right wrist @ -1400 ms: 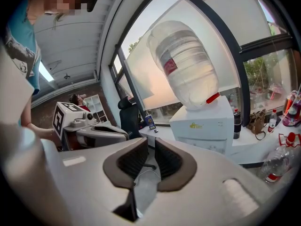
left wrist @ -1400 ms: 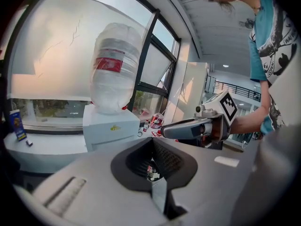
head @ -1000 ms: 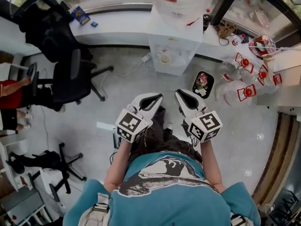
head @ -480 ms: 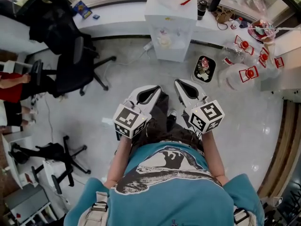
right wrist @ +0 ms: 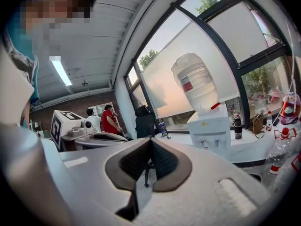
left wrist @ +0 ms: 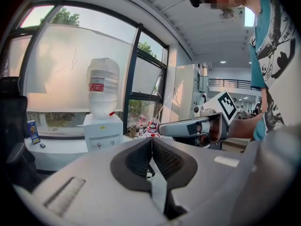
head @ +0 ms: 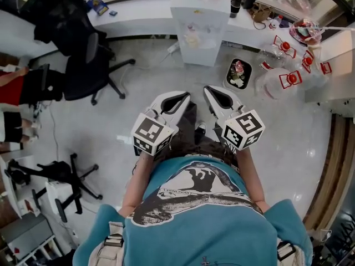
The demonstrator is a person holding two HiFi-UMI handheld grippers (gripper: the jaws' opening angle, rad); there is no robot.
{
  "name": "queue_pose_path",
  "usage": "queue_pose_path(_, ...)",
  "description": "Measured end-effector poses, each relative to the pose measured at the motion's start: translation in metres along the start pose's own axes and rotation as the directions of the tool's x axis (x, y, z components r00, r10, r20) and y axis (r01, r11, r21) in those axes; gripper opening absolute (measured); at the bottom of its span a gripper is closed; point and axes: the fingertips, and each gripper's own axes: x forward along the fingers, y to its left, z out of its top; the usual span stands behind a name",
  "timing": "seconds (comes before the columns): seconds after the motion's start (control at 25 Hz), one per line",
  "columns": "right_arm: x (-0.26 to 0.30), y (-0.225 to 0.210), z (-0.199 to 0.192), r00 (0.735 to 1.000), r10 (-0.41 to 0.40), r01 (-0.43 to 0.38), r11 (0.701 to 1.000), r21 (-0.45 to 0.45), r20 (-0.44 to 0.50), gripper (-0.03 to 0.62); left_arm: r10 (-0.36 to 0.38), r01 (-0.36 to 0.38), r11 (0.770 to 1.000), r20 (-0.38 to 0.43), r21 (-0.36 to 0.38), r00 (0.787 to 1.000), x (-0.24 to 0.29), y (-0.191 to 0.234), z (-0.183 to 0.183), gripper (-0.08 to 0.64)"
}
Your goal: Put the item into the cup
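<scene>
Neither view lets me pick out the item or the cup with certainty. I hold both grippers side by side at waist height over the grey floor, pointing toward the white water dispenser [head: 199, 21]. My left gripper [head: 187, 95] is shut, its dark pads meeting with nothing between them [left wrist: 151, 140]. My right gripper [head: 206, 89] is also shut and empty [right wrist: 150, 140]. Each gripper shows in the other's view: the right gripper [left wrist: 188, 127] and the left gripper [right wrist: 101, 138].
A dark floor tray [head: 238, 73] with scraps lies right of the dispenser. Clear bottles with red caps [head: 285, 77] stand at the right. A black office chair [head: 89, 71] is at the left. A white counter [head: 138, 18] runs under the windows, with a dark flask [head: 236, 4] on it.
The dispenser, tray and chair have all slid toward the top of the head view. Both grippers stay side by side in front of the person's body.
</scene>
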Motion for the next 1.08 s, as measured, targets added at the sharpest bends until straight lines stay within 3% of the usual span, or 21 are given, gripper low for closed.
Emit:
queue_pose_path(0.44, 0.010, 0.019, -0.002, 0.999, 0.040, -0.042, 0.997, -0.060, -0.036, 0.000, 0.015, -0.015, 1.000, 0.028, 0.008, 0.999, -0.016, -0.001, 0.002, 0.014)
queue_pose_path(1.08, 0.011, 0.006, 0.002, 0.997, 0.050, -0.054, 0.996, -0.071, -0.054, 0.000, -0.007, 0.007, 1.000, 0.013, -0.003, 1.000, 0.005, -0.004, 0.002, 0.014)
